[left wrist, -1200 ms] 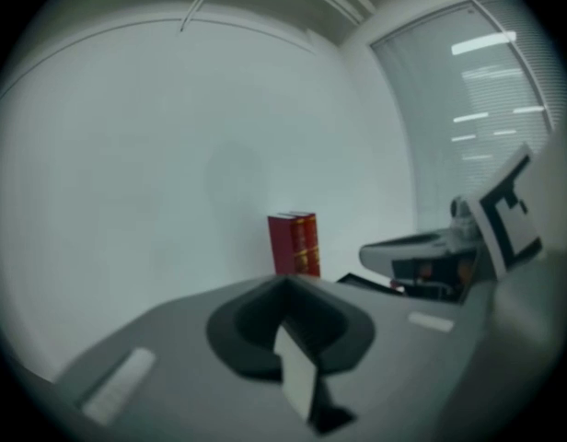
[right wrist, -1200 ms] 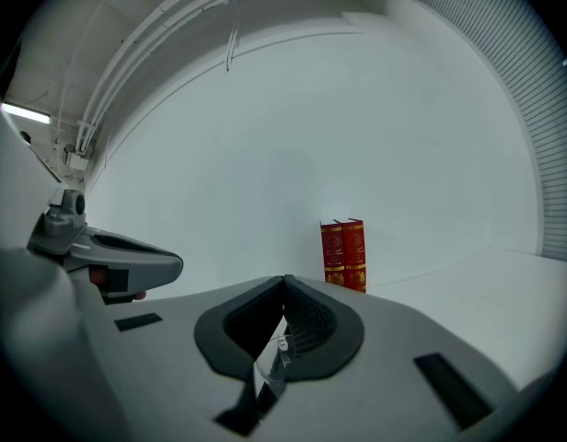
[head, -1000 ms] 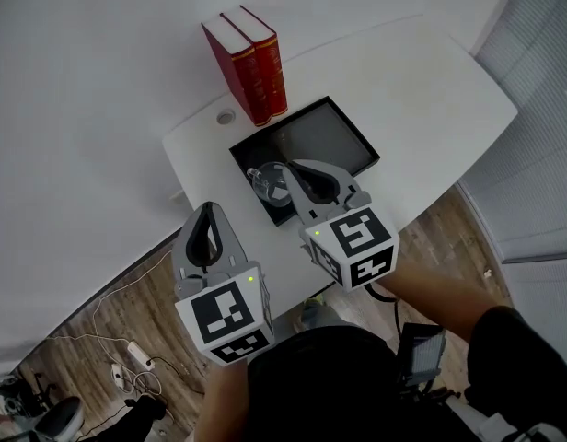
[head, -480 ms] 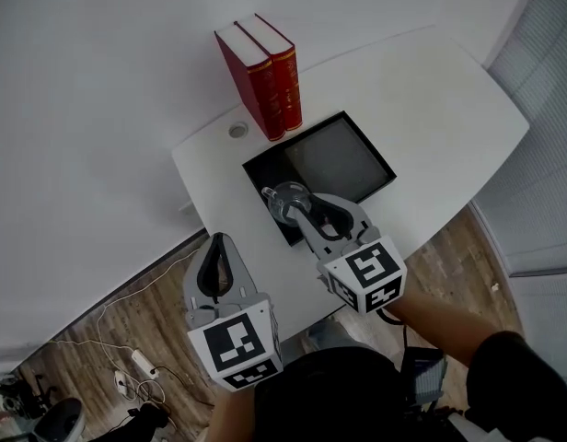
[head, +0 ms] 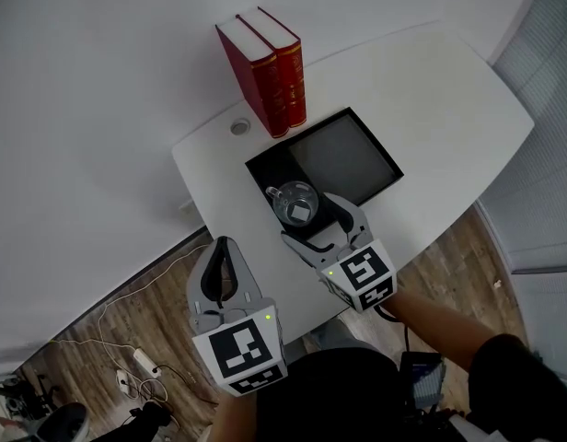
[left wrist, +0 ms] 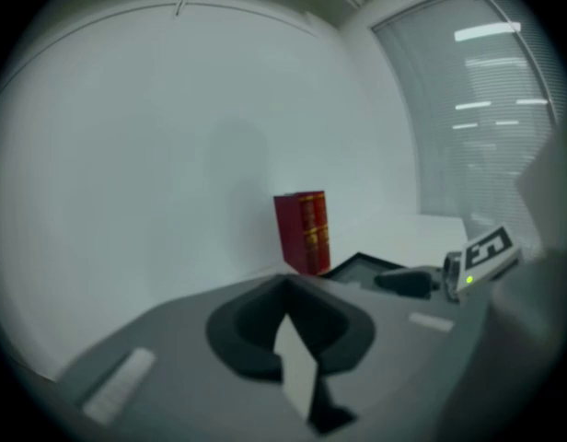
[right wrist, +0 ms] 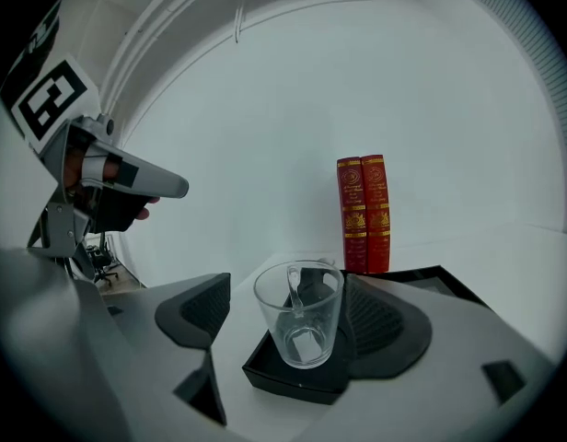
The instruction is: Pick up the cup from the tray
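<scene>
Two tongs: I have the left tongs point(head: 223, 243) at the near left and the right tongs point(right wrist: 293, 317) at the tray point(head: 344, 155).
Left tongs: jaws pressed together with nothing between them, held off the near edge of the desk point(head: 431, 90), well apart from the tray.
Right tongs: jaws wide, and they have just been opening. The cup point(head: 296, 204) stands between them. The left pad is clear of the glass and the right pad is just beside it, so I read no grip.
Cup: clear glass, upright, in the tray's near left corner.
Tray: black and shallow, flat on the desk, just on the near side of the books point(head: 265, 72).
Books: two, red, upright, side by side at the desk's far left edge.
Desk: white, with rounded corners.
Floor point(head: 145, 293): wood, with cables point(head: 109, 325) lying at the near left.
</scene>
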Tool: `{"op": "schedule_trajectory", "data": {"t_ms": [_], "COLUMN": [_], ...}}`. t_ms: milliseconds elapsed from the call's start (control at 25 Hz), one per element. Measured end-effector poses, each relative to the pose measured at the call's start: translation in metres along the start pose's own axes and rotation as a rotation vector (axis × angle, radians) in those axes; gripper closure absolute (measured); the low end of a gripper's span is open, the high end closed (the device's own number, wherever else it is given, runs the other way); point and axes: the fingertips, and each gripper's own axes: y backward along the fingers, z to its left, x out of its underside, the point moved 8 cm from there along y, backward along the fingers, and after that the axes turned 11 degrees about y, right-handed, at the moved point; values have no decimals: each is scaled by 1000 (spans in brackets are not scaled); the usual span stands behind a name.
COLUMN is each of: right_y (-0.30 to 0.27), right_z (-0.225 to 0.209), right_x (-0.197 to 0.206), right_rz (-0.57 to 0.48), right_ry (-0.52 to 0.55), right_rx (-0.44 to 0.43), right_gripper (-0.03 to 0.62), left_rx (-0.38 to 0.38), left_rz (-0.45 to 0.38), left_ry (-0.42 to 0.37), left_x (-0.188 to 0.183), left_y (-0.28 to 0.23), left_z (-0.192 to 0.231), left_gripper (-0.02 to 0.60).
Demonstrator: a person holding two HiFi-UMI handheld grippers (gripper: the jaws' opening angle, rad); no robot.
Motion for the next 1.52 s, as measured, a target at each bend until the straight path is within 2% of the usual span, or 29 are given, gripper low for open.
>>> {"op": "schedule_trajectory", "data": {"t_ms": [120, 280, 480, 720, 1000, 1520], "right_y": [-10, -26, -45, -54, -61, -69], "right_z": [-1, -4, -5, -1, -7, 0], "right_x": [6, 16, 30, 30, 26, 29], "right_rz": [11, 20, 95, 163, 225, 392], "right_ry": [-9, -35, -30, -11, 10, 129], "right_rx": [-8, -12, -15, -4, 52, 35], "right_gripper": [198, 120, 39, 17, 17, 20], "left_rx": [-2, -13, -36, -56, -59, -79], "left_rz": [3, 5, 2, -4, 3, 0], "left_ry": [-1, 0, 11, 22, 31, 50], "left_x": [2, 3, 5, 9, 10, 9], "left_y": [2, 2, 3, 6, 6, 12], "left_z": [4, 11, 23, 34, 38, 48], "left_gripper": [580, 580, 580, 580, 578, 580]}}
